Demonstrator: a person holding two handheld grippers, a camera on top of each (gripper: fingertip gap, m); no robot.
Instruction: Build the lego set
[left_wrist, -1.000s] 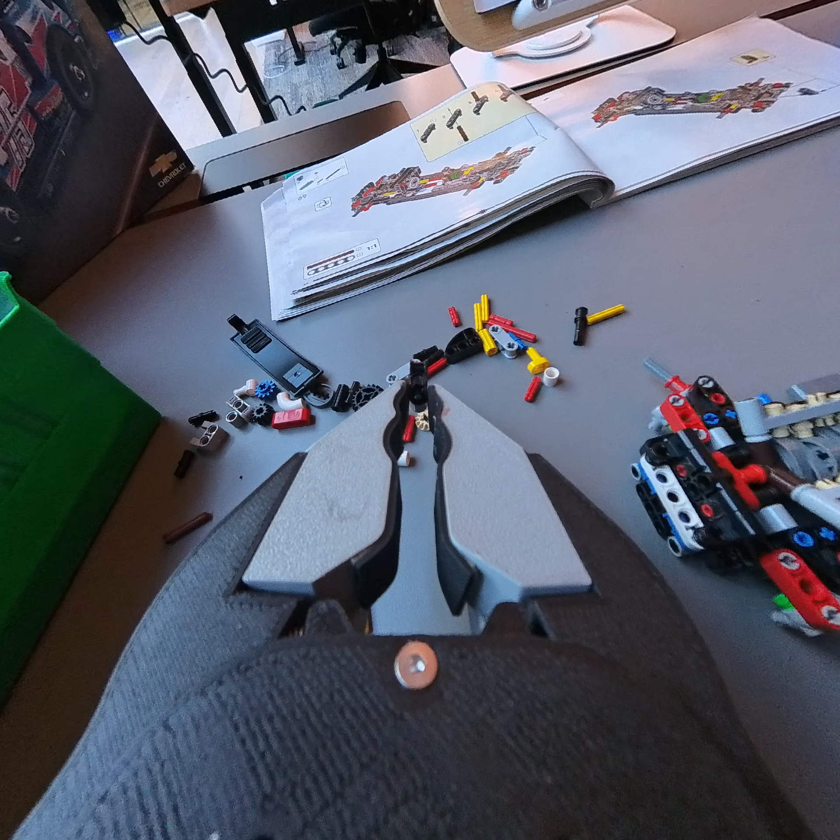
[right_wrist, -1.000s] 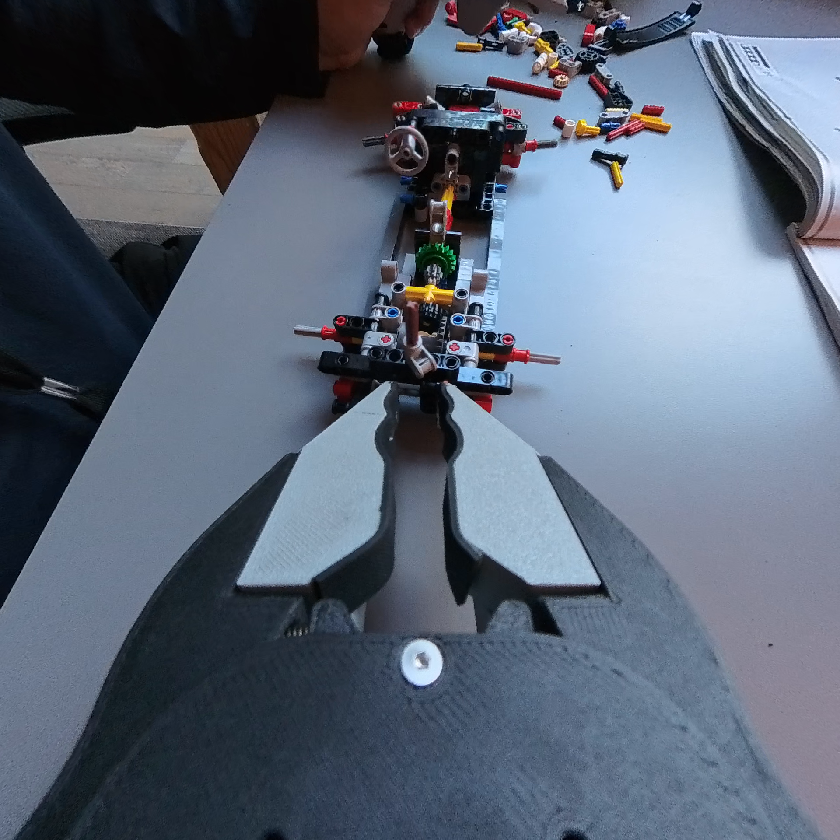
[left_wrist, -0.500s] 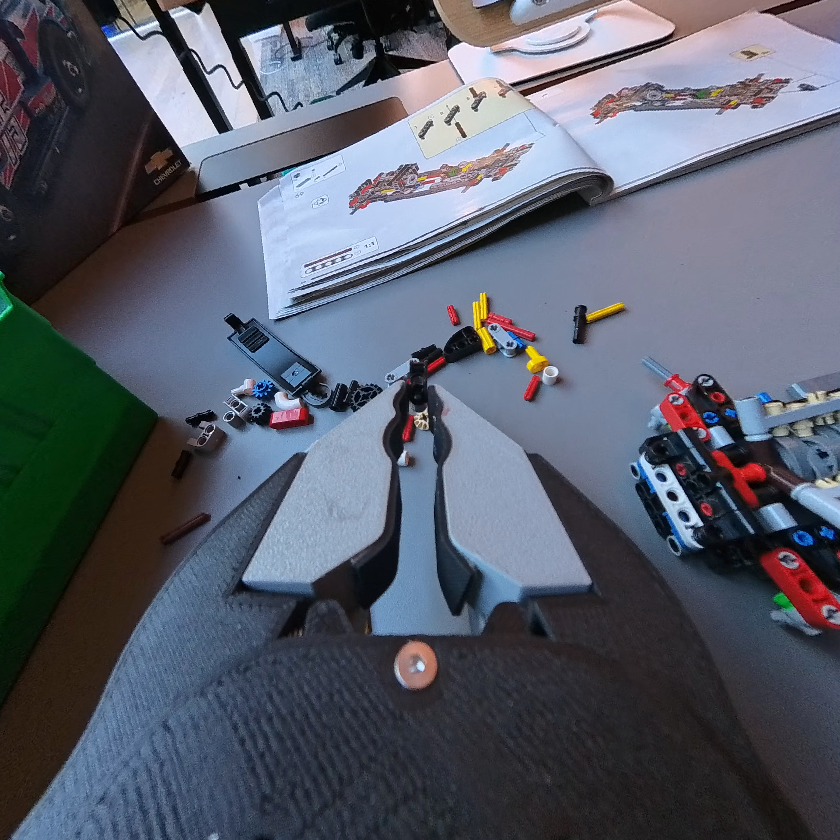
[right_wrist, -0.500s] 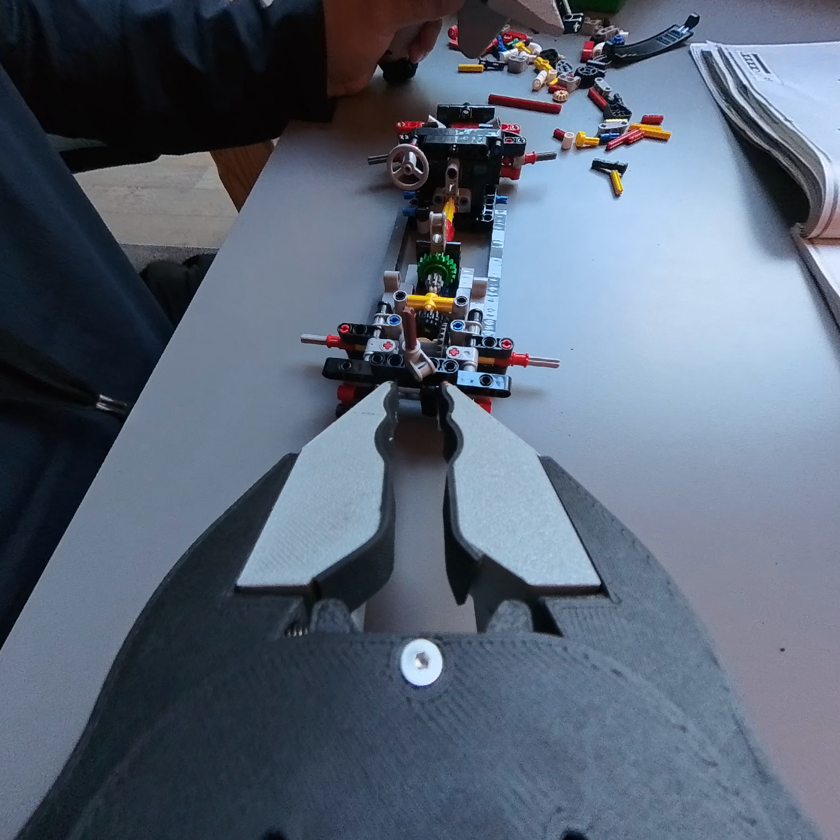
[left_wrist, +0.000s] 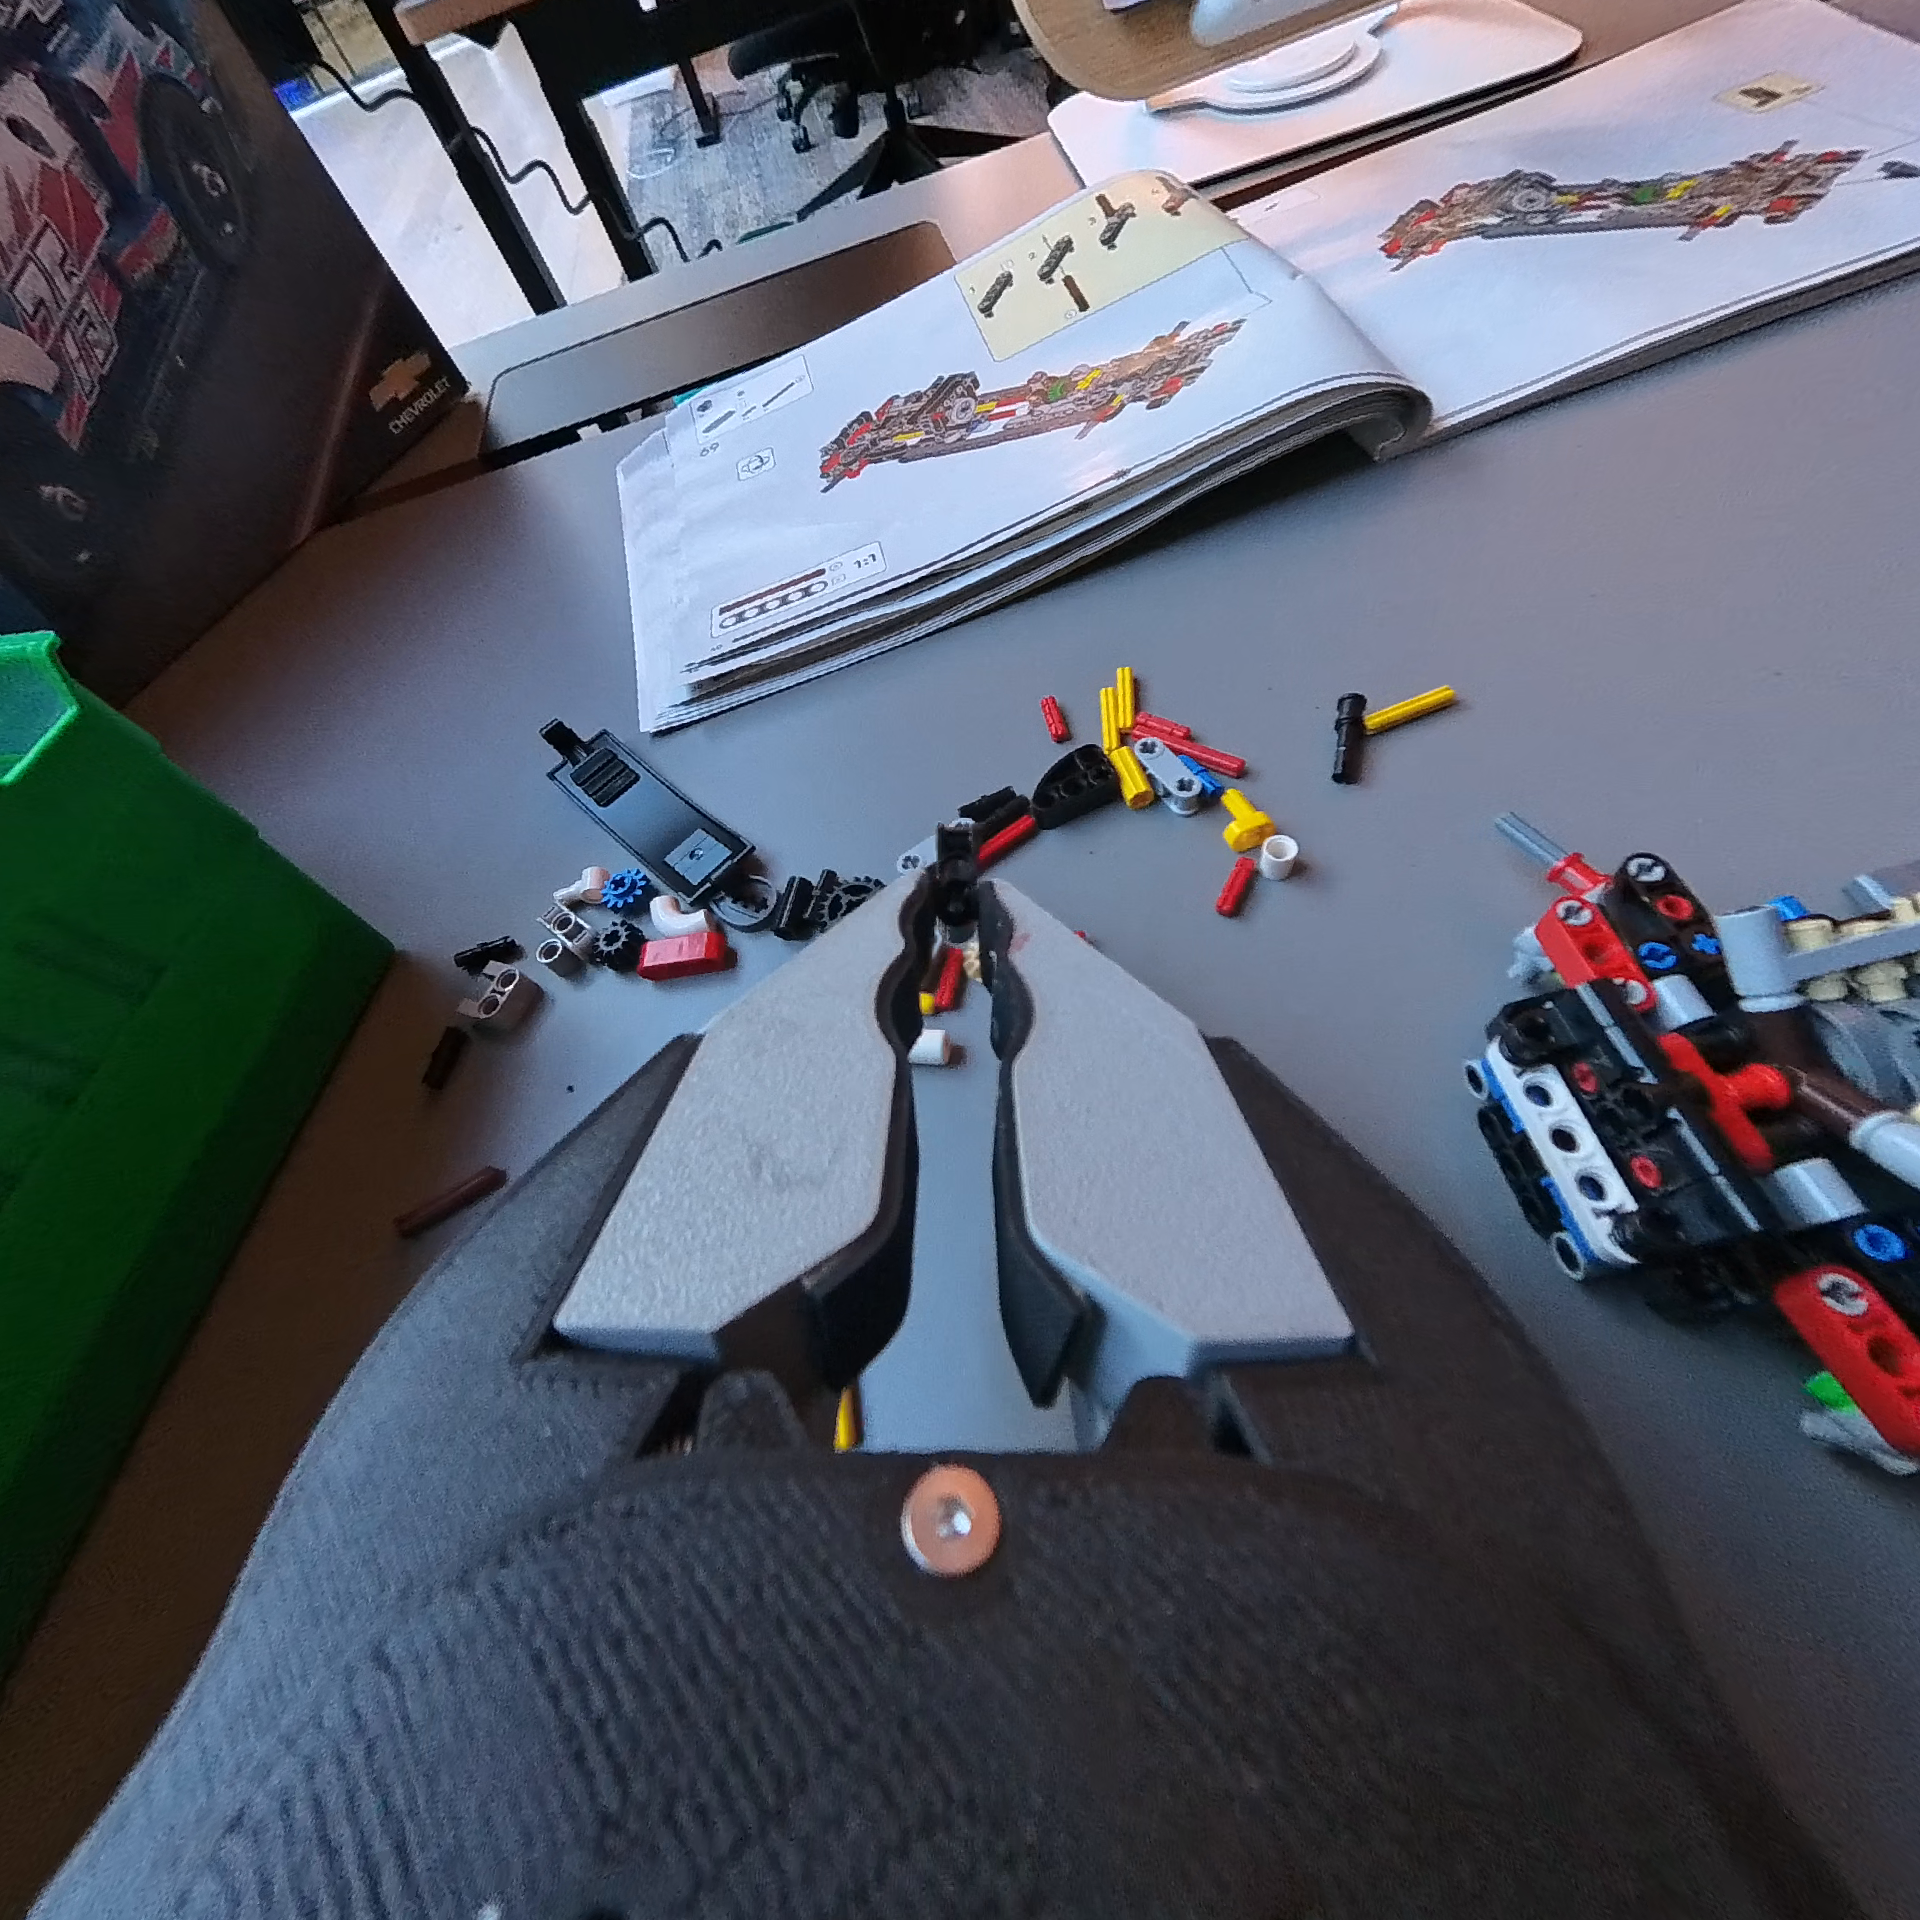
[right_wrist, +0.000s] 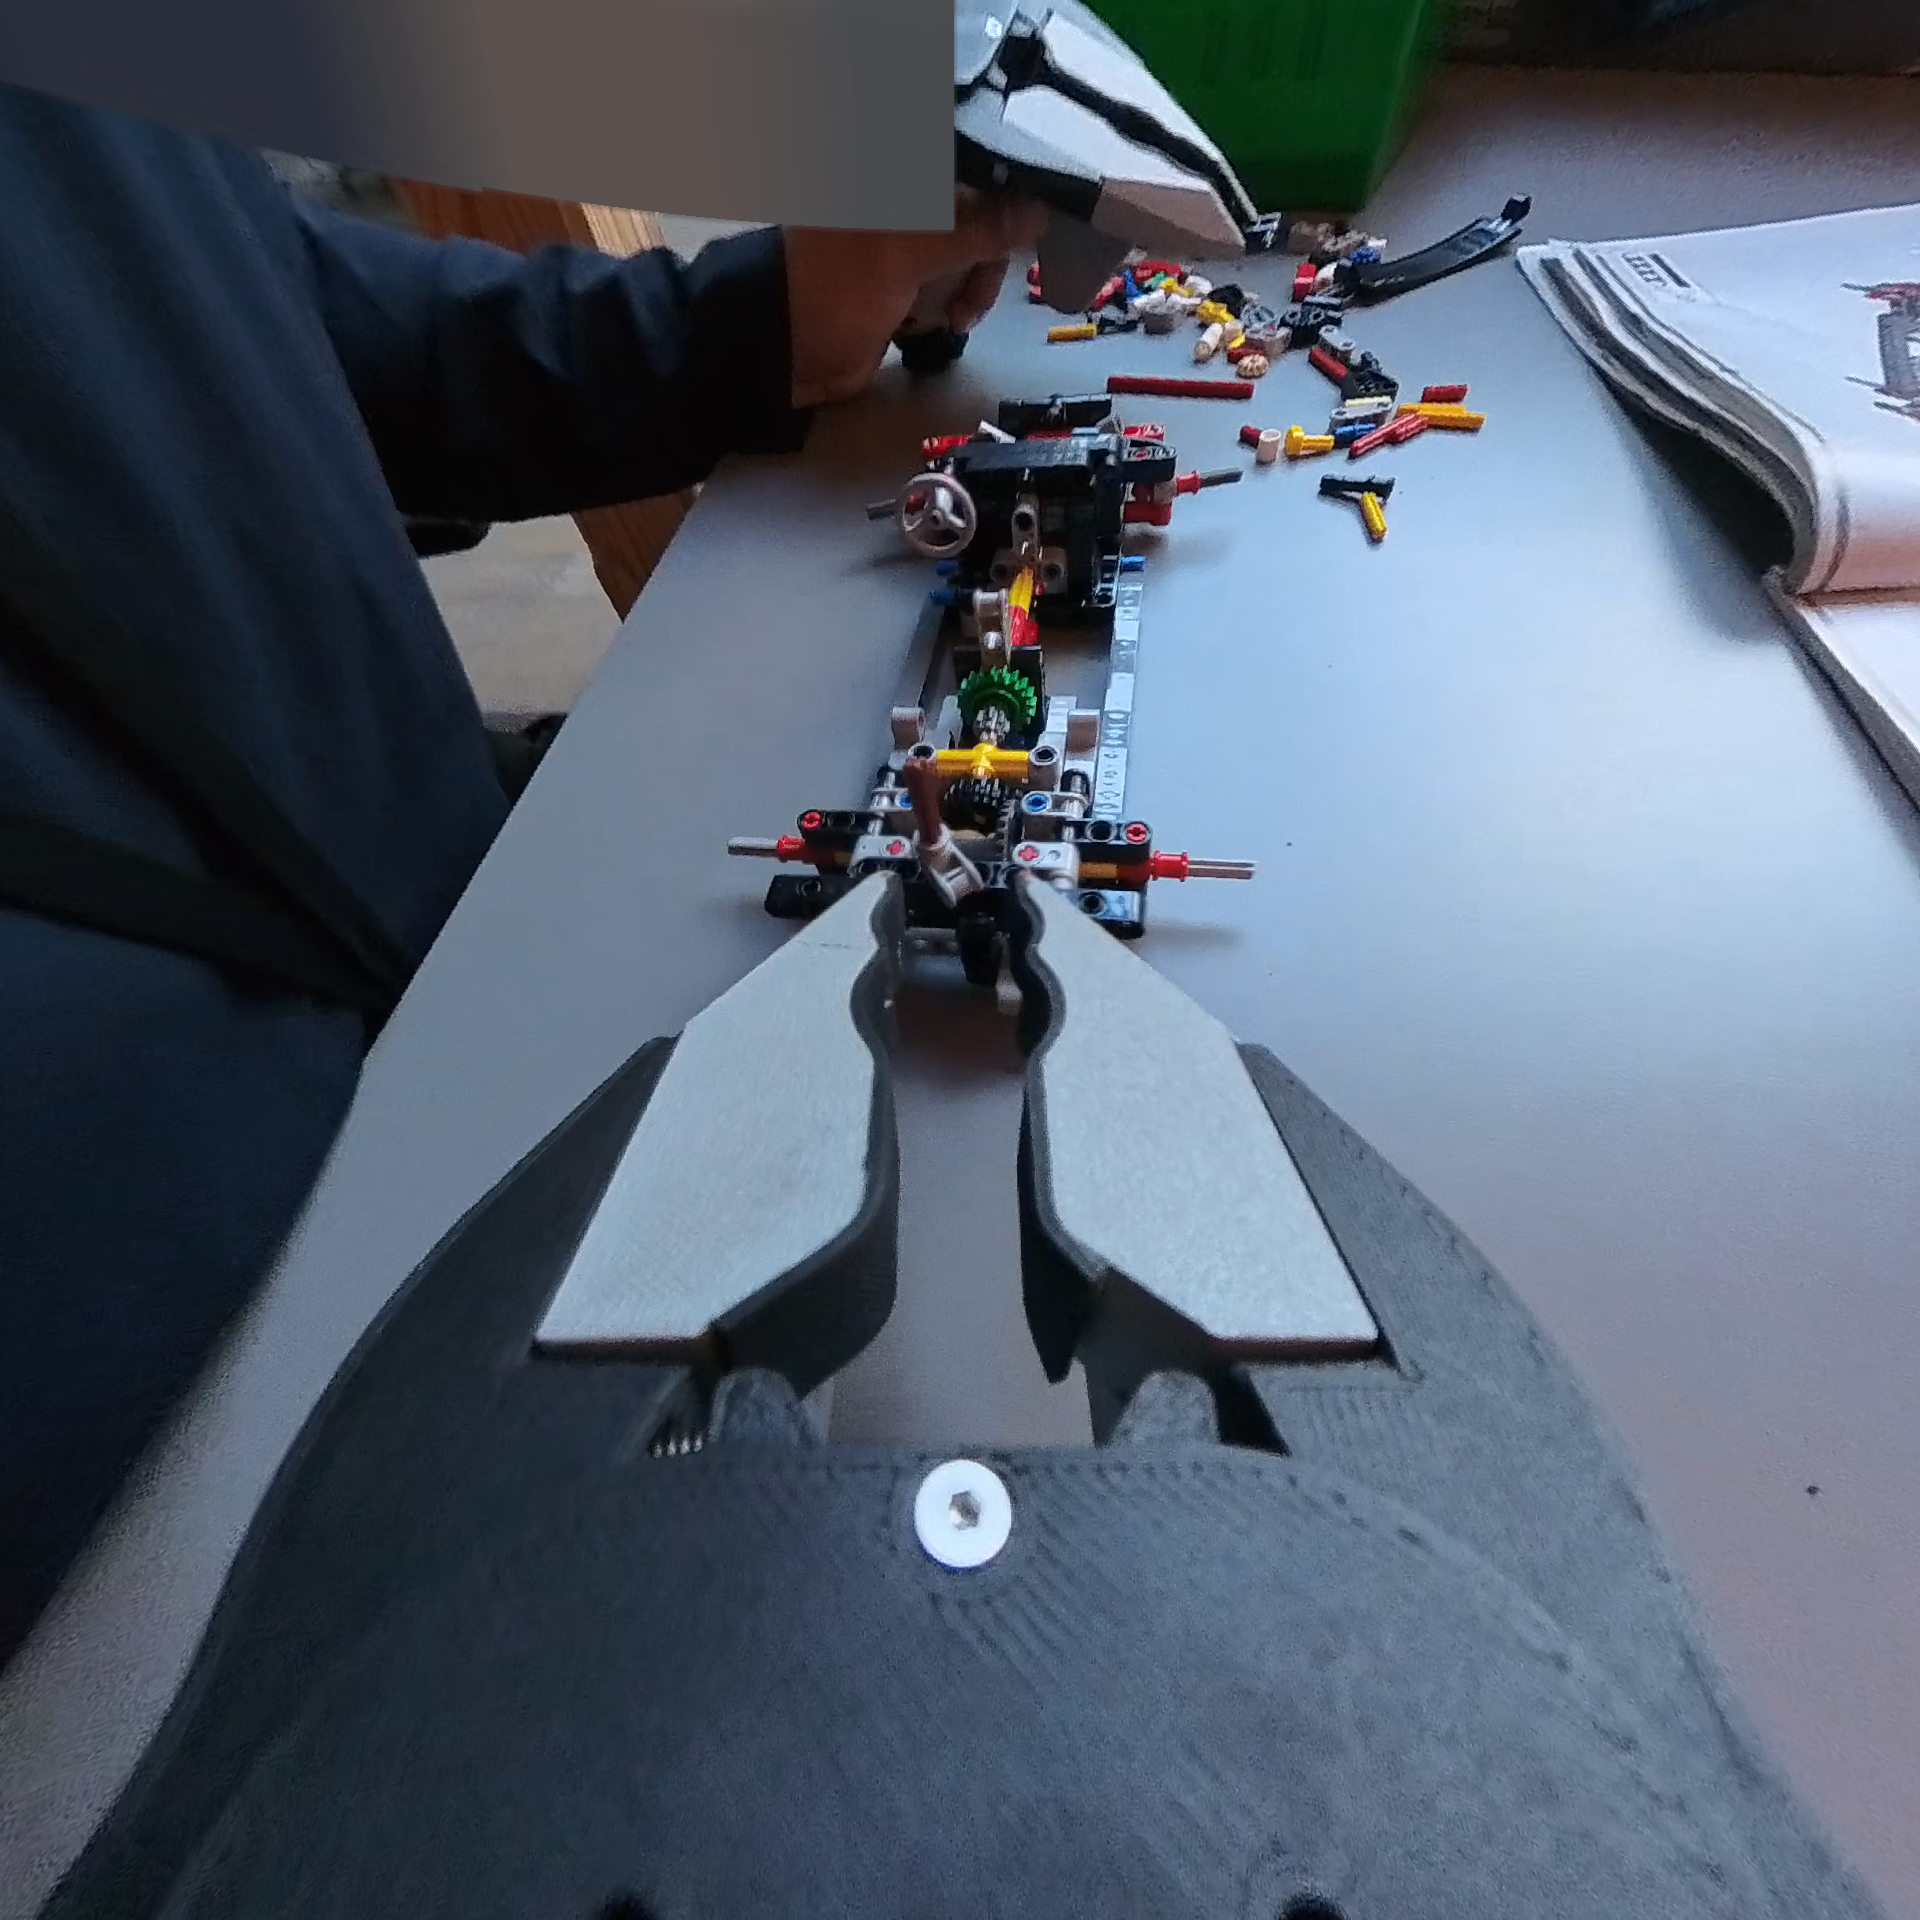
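My left gripper (left_wrist: 951, 896) is shut on a small black pin (left_wrist: 954, 852) that sticks out past its fingertips, held just above a scatter of loose red, yellow, black and grey building-toy parts (left_wrist: 1143, 769) on the grey table (left_wrist: 1558, 582). In the right wrist view the same gripper (right_wrist: 1242, 239) hovers over that scatter, with a person's hand (right_wrist: 883, 301) behind it. My right gripper (right_wrist: 956, 894) is closed around the near end of a long toy car chassis (right_wrist: 1029, 644), and both pads touch its grey and black end frame. The chassis's other end shows in the left wrist view (left_wrist: 1683, 1091).
An open instruction booklet (left_wrist: 1039, 416) lies behind the parts and also shows in the right wrist view (right_wrist: 1766, 395). A green bin (left_wrist: 125, 1039) stands at the left, with a dark printed box (left_wrist: 156, 312) behind it. A flat black panel (left_wrist: 644, 810) lies among the parts. A person's dark sleeve (right_wrist: 416, 416) runs along the table edge. The tips of one gripper are about 35 centimetres away from the tips of the other.
The left gripper keeps the black pin and has barely moved. The right wrist view has tilted, so the left gripper and hand show more fully; the right jaws stand a touch wider on the chassis end.
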